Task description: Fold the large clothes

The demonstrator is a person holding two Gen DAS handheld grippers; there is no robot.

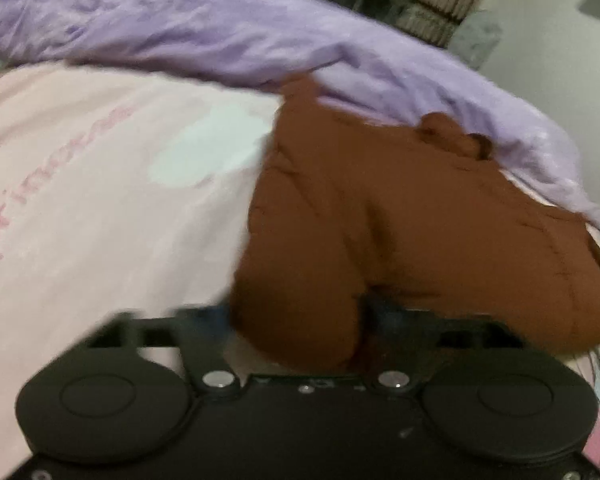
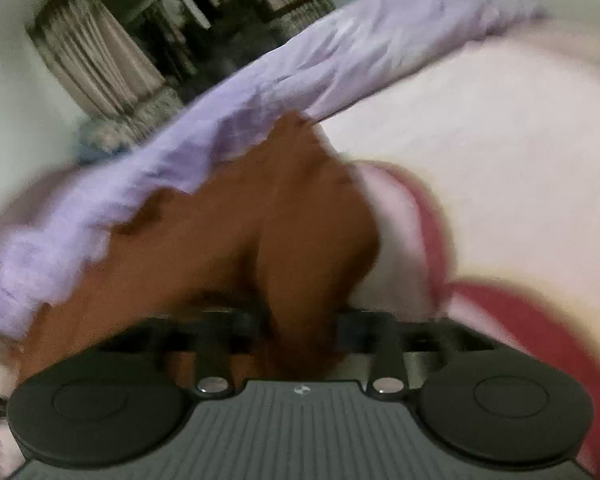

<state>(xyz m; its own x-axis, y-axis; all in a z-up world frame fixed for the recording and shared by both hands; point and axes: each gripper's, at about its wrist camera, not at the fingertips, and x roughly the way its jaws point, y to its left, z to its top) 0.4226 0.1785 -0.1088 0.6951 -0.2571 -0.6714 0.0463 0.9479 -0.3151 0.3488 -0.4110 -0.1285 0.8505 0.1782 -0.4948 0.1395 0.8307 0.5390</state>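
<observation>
In the left wrist view, a pale pink bed sheet (image 1: 80, 208) with faint pink lettering is seen on the left, spread flat across the bed. Above it, a crumpled lilac cover (image 1: 220, 36) is stretched from the upper left down to the right edge. To the right of the sheet, a rust-brown garment (image 1: 420, 216) is bunched on the bed, its upper edge tucked under the lilac cover. A fold of this garment is pinched at the left gripper (image 1: 296, 320), whose jaws are closed on the cloth, with the fabric draped over them and onto the black body below. At the upper right, curtains (image 1: 440, 4) and a dark window are seen, and a plain wall beyond them; the whole view is blurred

In the right wrist view, curtains (image 2: 92, 64) are seen at the upper left beside a dark opening. The lilac cover (image 2: 204, 140) is run diagonally from lower left to upper right. Beneath it the brown garment (image 2: 236, 224) is gathered in the middle, and a thick fold is clamped at the right gripper (image 2: 296, 320), whose jaws are shut on the cloth. To the right, the pink sheet (image 2: 500, 152) is seen with a blurred red marking (image 2: 512, 316)
</observation>
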